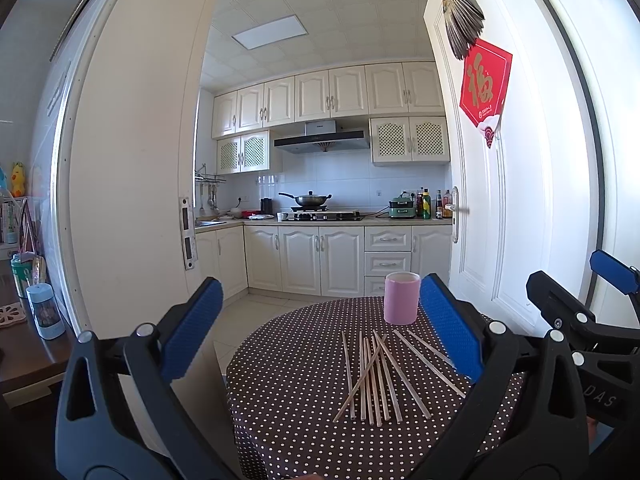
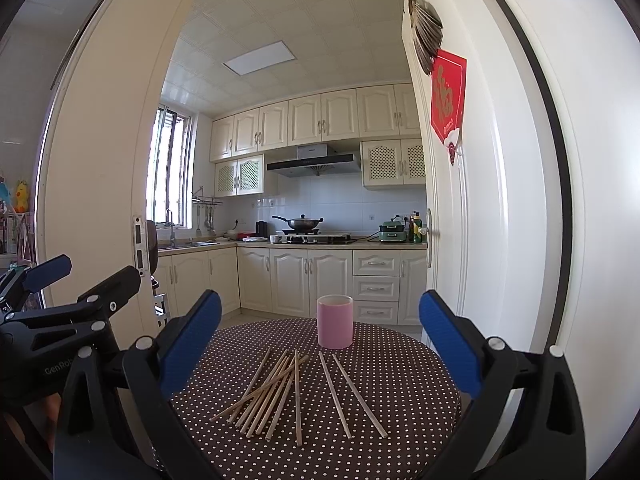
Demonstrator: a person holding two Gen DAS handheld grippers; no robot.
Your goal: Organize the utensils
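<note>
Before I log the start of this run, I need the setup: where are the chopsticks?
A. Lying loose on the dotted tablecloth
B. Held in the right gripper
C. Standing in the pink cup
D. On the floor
A: the chopsticks lie scattered on the dotted tablecloth, in front of the pink cup.

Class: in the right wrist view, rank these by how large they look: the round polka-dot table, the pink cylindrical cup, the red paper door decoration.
1. Round brown polka-dot table, largest.
2-3. Pink cylindrical cup and red paper door decoration look alike in size; differing distance leaves them unranked.
</note>
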